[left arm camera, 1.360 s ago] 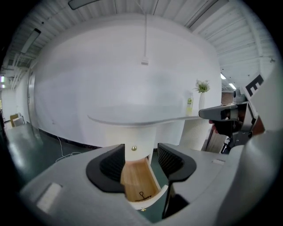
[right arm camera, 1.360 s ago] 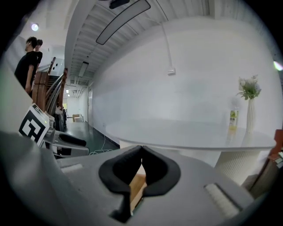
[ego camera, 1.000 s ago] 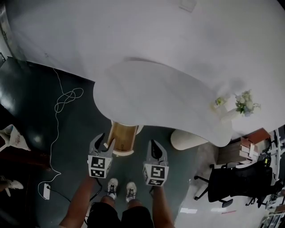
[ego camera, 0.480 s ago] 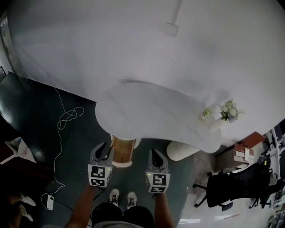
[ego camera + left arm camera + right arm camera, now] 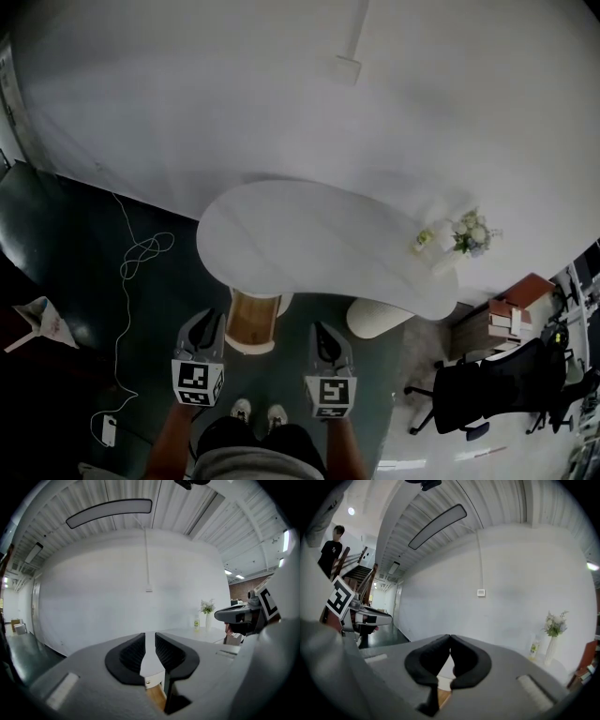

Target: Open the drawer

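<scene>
The dark floor [image 5: 84,281] in front of the table [image 5: 309,234] is mostly bare, so there's lots of room low & to the left, w/ only a thin white cable [image 5: 141,258] lying there. Under the table top, a wood stand [image 5: 253,319] & a round white stool [image 5: 375,319] stand w/ a gap between them. The top is mostly bare, but flowers [image 5: 466,232] & a small bottle [image 5: 424,241] sit at its right end, the wall [image 5: 281,94] is close behind, & a black chair [image 5: 497,380] blocks the far right.
</scene>
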A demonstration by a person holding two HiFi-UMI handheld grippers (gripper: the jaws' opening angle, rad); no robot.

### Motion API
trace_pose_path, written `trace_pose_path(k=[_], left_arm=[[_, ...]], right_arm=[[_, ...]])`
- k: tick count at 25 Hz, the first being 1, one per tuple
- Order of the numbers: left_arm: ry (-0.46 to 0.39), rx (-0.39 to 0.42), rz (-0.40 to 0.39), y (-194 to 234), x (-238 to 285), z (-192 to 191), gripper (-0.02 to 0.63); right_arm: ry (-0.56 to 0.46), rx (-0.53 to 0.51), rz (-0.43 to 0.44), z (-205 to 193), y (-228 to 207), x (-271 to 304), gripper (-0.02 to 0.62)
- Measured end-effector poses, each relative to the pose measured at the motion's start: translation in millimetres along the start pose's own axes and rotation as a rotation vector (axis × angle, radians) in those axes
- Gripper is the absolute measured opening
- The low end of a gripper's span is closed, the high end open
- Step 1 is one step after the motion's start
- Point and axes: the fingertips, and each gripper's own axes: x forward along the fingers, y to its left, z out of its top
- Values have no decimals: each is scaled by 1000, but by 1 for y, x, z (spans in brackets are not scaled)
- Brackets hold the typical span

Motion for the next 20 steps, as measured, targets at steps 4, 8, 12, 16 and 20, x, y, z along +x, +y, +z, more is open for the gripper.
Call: trace_pose_path(k=[4,8,12,16,20], left_arm=[[1,5,15,3,-8,4,57],[1,1,20,4,-14,5,23],[-5,5,24,5,-17,7,14],[-10,7,23,4,-15,11,12],[-21,13,18,3,-13,13,12]], right_arm=[[-7,3,2,6,-3,-8,3],[-15,5,-8,10,-7,-13,3],[-17,-4,3,11,-4,-11,3],[-13,-2,5,11,-6,-9,3],[-17,-5,7,11,-3,-7,3]])
